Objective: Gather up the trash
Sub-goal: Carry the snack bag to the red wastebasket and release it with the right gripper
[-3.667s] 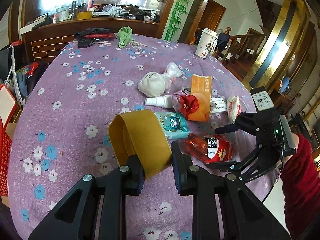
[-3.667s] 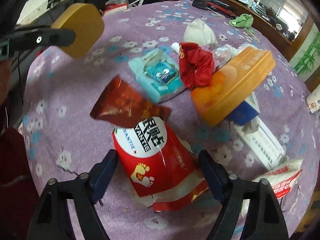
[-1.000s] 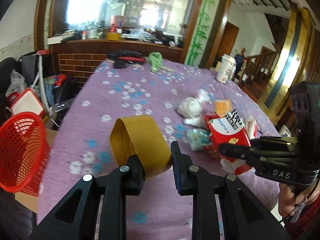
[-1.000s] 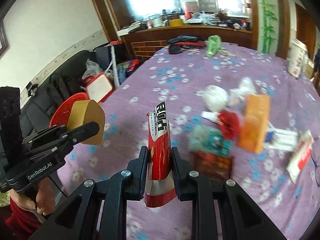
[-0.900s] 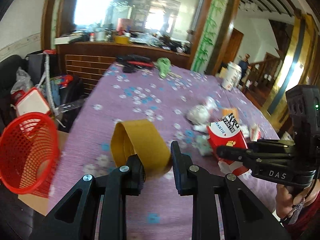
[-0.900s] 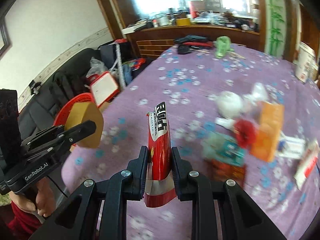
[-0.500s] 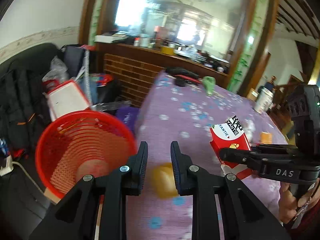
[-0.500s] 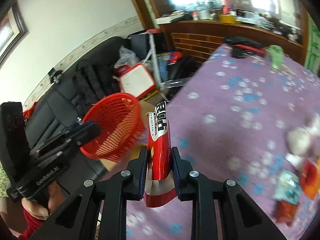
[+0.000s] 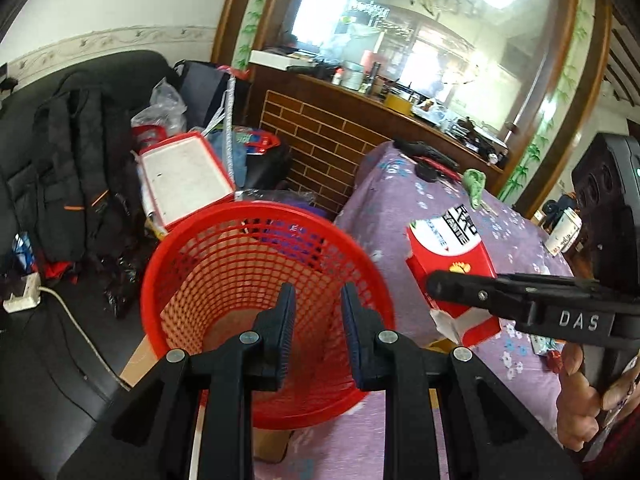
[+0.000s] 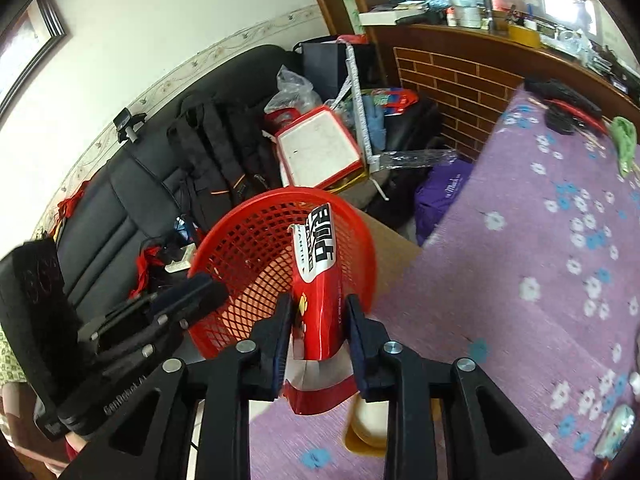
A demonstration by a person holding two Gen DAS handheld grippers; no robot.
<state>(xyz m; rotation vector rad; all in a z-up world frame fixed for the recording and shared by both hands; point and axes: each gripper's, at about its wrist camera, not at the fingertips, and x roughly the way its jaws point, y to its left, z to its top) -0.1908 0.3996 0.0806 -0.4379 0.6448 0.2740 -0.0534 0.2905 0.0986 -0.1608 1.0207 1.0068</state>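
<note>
A red mesh waste basket (image 9: 256,256) stands beside the purple flowered table (image 9: 404,208); it also shows in the right wrist view (image 10: 256,248). My left gripper (image 9: 316,316) hangs over the basket mouth, jaws a little apart and empty. My right gripper (image 10: 316,328) is shut on a red and white snack bag (image 10: 316,284), held upright at the table edge next to the basket. The bag (image 9: 448,272) and right gripper show at the right of the left wrist view. A yellow tape roll (image 10: 372,420) lies on the table edge below the right gripper.
A black sofa with backpacks (image 9: 68,168) and a white tray with red rim (image 9: 184,176) lie behind the basket. A brick-faced counter (image 9: 332,148) stands at the back. A cardboard box (image 10: 392,248) sits under the basket. A paper cup (image 9: 562,232) stands far right.
Both grippers swung left from the table to the basket. The yellow tape roll left my left gripper, which now holds nothing. The right gripper still holds the snack bag.
</note>
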